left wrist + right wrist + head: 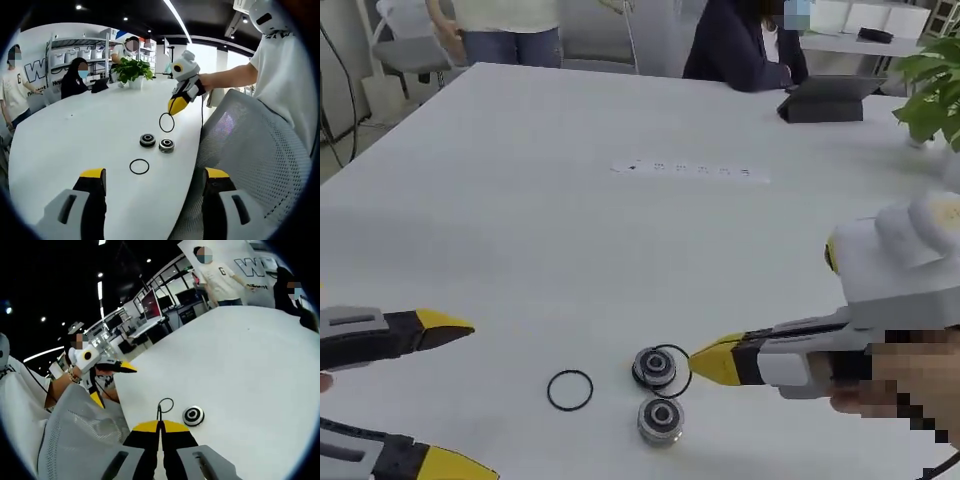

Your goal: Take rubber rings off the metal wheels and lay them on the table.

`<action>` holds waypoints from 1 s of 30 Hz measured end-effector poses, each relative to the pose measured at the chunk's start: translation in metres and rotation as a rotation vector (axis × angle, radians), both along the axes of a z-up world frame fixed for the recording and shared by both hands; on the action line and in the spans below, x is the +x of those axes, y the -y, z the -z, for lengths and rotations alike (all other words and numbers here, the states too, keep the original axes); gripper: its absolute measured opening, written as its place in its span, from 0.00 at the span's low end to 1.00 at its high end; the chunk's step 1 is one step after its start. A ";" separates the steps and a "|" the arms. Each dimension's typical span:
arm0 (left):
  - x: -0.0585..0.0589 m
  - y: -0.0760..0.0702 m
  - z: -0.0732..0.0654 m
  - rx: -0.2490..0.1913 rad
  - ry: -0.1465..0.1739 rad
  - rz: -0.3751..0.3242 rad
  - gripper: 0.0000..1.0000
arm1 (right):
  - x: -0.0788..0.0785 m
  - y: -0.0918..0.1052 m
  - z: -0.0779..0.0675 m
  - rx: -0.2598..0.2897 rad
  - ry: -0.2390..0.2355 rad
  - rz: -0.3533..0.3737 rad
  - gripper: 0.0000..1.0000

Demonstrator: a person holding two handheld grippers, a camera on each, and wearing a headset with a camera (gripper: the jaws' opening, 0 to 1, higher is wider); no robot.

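The right tool (700,360) is clamping one rubber ring (160,122), hanging just ahead of its tips over the metal wheels (661,418). The left tool (470,395) is holding its jaws spread wide, with a second ring (548,390) lying on the tabletop (620,230) between the tools.

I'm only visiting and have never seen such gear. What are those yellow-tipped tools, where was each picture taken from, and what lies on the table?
No robot here: a person holds a hand-held gripper in each hand, each with two jaws. The rectangular picture comes from a camera on the person's head; the two round ones come from cameras riding on the grippers. On the white table lie a far metal wheel, a near metal wheel and a loose rubber ring. The right hand-held gripper is shut on a second ring; the left hand-held gripper is open, holding nothing.
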State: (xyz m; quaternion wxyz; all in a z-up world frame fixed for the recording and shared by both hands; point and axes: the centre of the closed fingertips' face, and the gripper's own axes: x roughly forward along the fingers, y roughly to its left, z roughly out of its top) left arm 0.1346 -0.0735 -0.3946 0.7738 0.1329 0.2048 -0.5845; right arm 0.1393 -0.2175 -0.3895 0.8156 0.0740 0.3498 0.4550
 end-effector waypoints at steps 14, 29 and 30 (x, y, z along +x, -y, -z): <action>-0.003 -0.014 0.002 -0.037 -0.017 -0.088 0.76 | 0.005 -0.024 -0.036 0.062 0.063 -0.035 0.00; -0.008 -0.018 0.005 -0.051 -0.031 -0.115 0.76 | 0.007 -0.062 -0.047 0.082 0.091 -0.121 0.00; -0.007 -0.019 0.005 -0.051 -0.030 -0.118 0.76 | 0.007 -0.065 -0.048 0.083 0.092 -0.128 0.00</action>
